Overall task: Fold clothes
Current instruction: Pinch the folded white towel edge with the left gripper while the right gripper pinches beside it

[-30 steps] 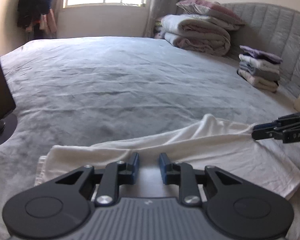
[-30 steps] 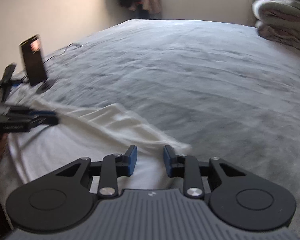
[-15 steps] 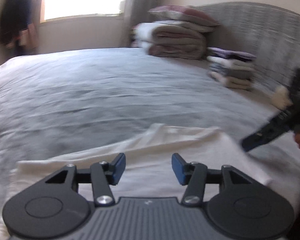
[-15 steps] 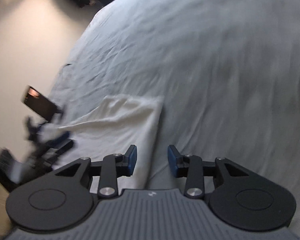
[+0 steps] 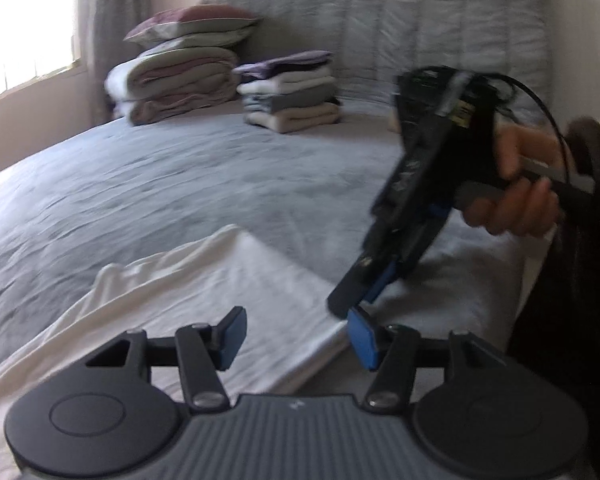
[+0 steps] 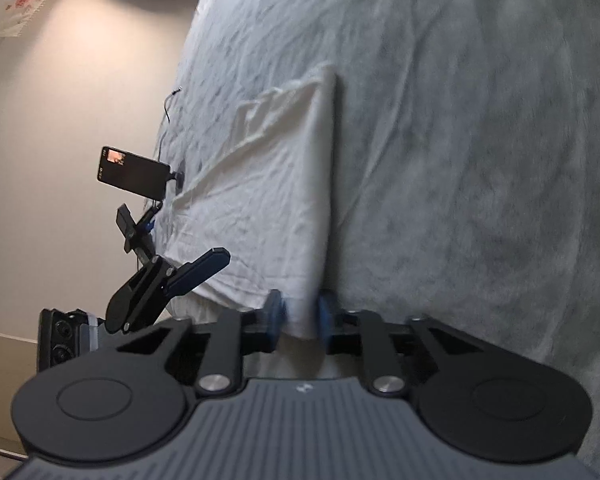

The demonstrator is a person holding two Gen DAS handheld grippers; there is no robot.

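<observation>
**Right gripper at the corner of the white cloth**

The right gripper [image 6: 300,314] sits at the near corner of the white garment [image 6: 276,192], its blue pads either side of the cloth edge with a narrow gap between them; motion blur hides whether they pinch it. The garment lies flat and creased on the grey bedspread [image 6: 480,140], one long folded edge running straight away from the gripper. To the left, the left gripper [image 6: 168,276] hangs over the garment's other near edge, its fingers spread apart. Beyond it a phone [image 6: 132,174] stands on a mount by the bed's edge, screen dark, against a pale wall [image 6: 72,92].
</observation>
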